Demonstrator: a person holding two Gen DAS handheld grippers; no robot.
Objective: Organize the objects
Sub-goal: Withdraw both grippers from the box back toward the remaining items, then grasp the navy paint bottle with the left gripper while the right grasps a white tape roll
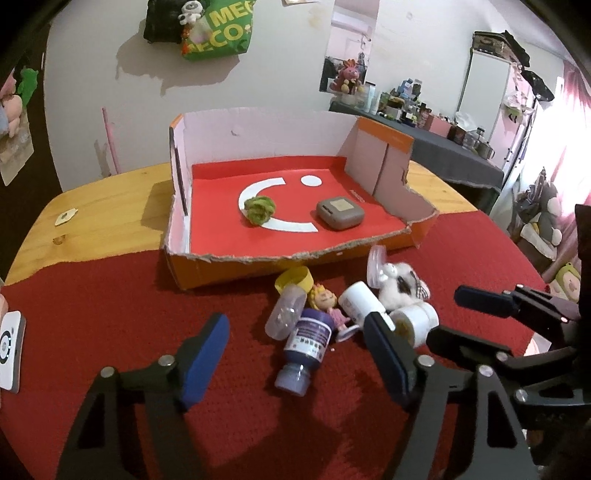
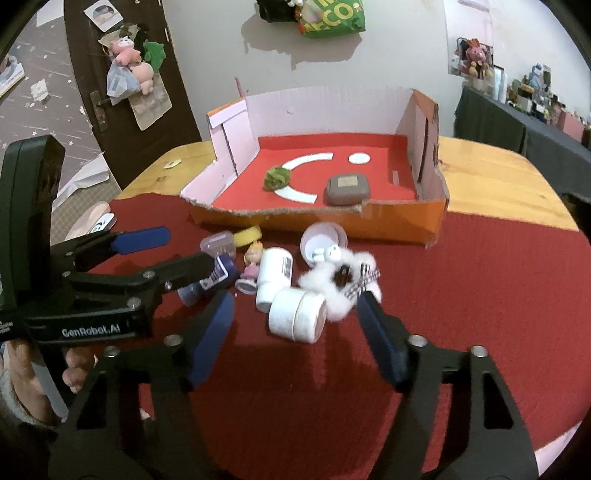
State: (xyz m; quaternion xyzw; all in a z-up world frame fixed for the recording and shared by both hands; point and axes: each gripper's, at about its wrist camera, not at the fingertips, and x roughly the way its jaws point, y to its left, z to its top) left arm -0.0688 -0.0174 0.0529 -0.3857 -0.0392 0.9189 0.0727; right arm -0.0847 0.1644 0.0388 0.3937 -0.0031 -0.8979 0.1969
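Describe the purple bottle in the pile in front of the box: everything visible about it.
The purple bottle is small, looks like plastic, and has a label with white print around its body. It lies on its side on the red cloth, its paler neck end nearest the left wrist camera. A clear capsule and a doll figure rest against its far end. No gripper touches it.

A white wall (image 1: 280, 74) is seen behind the wooden table (image 1: 92, 199), its paint patchy in places, and a green bag (image 1: 225, 33) is hung high on it. The near part of the table is covered by a red cloth (image 1: 110, 314). A dark brown door (image 2: 122, 103) (soft toys are hung from it) is set at the left. A long counter (image 1: 454, 155) draped in dark cloth is crowded with small bottles and boxes. Pink curtains (image 1: 569, 92) are lit brightly at the far right.
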